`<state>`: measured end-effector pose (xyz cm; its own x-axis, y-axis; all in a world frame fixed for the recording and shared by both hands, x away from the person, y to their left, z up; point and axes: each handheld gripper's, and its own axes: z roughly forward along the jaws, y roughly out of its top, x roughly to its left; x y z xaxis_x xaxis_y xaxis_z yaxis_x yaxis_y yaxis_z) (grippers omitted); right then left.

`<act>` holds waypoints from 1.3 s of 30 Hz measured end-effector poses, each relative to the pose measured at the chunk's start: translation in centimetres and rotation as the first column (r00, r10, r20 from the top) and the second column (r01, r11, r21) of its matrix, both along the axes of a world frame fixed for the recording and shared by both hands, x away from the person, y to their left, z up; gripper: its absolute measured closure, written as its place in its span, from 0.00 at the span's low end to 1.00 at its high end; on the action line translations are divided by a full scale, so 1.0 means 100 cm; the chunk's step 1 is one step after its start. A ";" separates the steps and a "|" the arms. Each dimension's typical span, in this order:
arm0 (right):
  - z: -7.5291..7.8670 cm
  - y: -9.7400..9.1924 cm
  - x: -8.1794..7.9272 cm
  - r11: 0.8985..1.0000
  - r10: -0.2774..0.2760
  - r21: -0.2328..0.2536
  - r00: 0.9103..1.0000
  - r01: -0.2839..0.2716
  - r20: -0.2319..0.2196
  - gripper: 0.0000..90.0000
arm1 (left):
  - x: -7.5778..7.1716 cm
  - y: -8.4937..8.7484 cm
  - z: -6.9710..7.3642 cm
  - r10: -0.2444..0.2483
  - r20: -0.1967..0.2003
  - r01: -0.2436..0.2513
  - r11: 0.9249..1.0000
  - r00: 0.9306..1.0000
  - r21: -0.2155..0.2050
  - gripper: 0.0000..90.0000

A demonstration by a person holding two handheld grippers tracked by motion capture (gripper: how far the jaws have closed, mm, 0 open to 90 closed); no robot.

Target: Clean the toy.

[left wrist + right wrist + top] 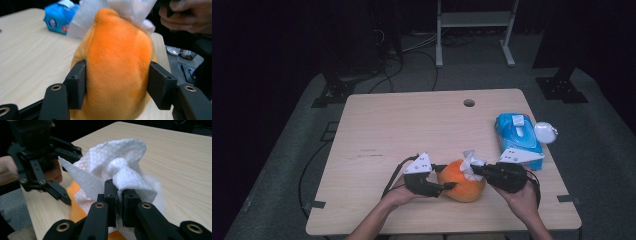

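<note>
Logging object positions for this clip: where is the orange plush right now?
In the high view the orange plush sits near the table's front edge, centre-right, squeezed by the left gripper, with the right gripper pressing a white tissue on top.

Orange plush (pixel 460 182) on table edge w/ white tissue (pixel 472 163) atop.

The wooden table (pixel 412 130) is evenly lit from above while the room around it sinks into near black; shadows stay soft. The high view is grainy; in the left gripper view the blue wipes pack (pixel 58 18) is blurred.
</note>
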<state>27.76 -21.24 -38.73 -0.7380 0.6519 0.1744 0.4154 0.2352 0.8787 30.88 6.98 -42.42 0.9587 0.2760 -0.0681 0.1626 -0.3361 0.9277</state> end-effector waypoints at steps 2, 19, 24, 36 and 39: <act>0.004 0.004 -0.004 1.000 0.008 -0.005 1.000 -0.008 0.021 0.93 | -0.001 0.001 0.004 -0.005 0.008 0.005 1.000 1.000 -0.004 0.44; -0.014 -0.012 0.008 0.999 0.039 -0.028 0.995 -0.042 -0.097 0.93 | 0.017 0.005 -0.021 0.006 -0.163 -0.009 1.000 0.987 -0.016 0.10; -0.014 -0.018 0.010 0.999 0.013 -0.043 0.996 -0.017 -0.094 0.92 | 0.009 0.003 -0.018 -0.101 -0.140 0.100 0.995 0.985 -0.010 0.23; -0.013 -0.024 0.009 0.998 -0.006 -0.063 0.996 0.000 -0.088 0.93 | 0.003 -0.011 -0.020 -0.058 -0.107 0.059 0.998 0.993 0.005 0.30; -0.005 -0.023 0.003 0.999 -0.023 -0.039 0.999 0.022 -0.040 0.94 | -0.005 -0.007 0.003 -0.054 -0.016 0.054 0.998 0.998 0.009 0.39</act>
<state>28.10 -23.53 -39.20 -0.7159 0.6751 0.1783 0.4561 0.2587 0.8515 30.39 6.24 -42.15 0.9712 0.2243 -0.0807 0.1584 -0.3540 0.9217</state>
